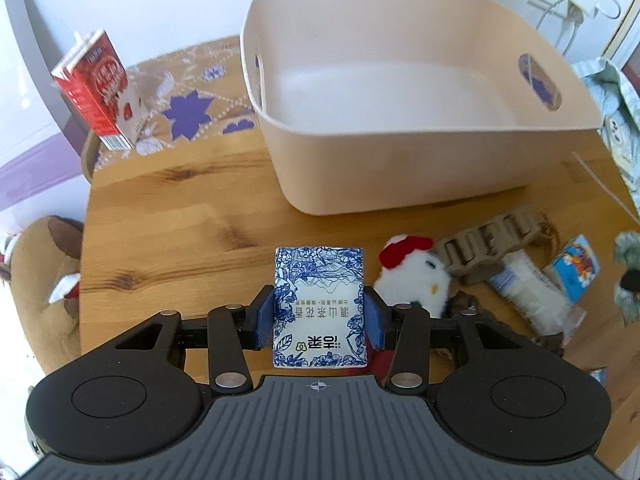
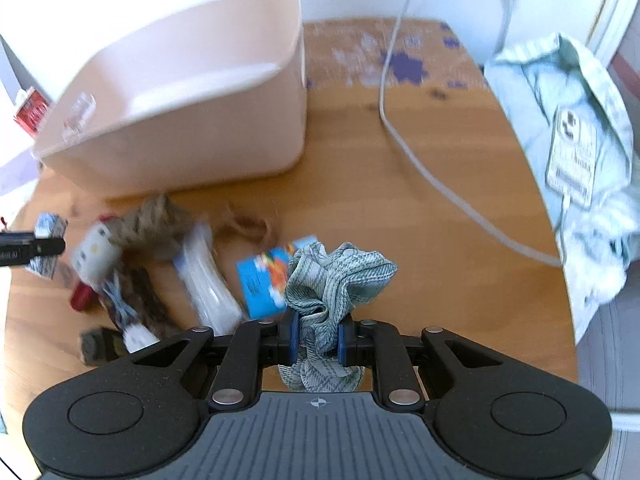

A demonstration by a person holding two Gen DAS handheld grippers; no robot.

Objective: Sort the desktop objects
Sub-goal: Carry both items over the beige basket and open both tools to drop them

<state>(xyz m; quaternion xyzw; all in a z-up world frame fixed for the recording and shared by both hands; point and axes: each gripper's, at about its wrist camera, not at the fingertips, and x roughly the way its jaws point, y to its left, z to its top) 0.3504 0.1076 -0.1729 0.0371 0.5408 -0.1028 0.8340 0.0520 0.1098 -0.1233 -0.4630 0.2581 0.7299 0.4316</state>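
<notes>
My left gripper (image 1: pixel 319 312) is shut on a blue-and-white tissue pack (image 1: pixel 319 280) and holds it above the wooden table, short of the beige bin (image 1: pixel 400 152), whose inside shows nothing. My right gripper (image 2: pixel 318 338) is shut on a green checked scrunchie (image 2: pixel 340 276), held above the table. The bin (image 2: pixel 192 140) stands ahead to its left. The left gripper with the tissue pack (image 2: pixel 47 240) also shows at the far left of the right wrist view.
A pile lies on the table: a white plush with a red bow (image 1: pixel 414 276), a brown clip (image 1: pixel 492 240), a white plastic packet (image 2: pixel 208 276), a blue card (image 2: pixel 264 280). A red carton (image 1: pixel 96 88) stands back left. A white cable (image 2: pixel 404 136) and a pale shirt (image 2: pixel 580 152) lie right.
</notes>
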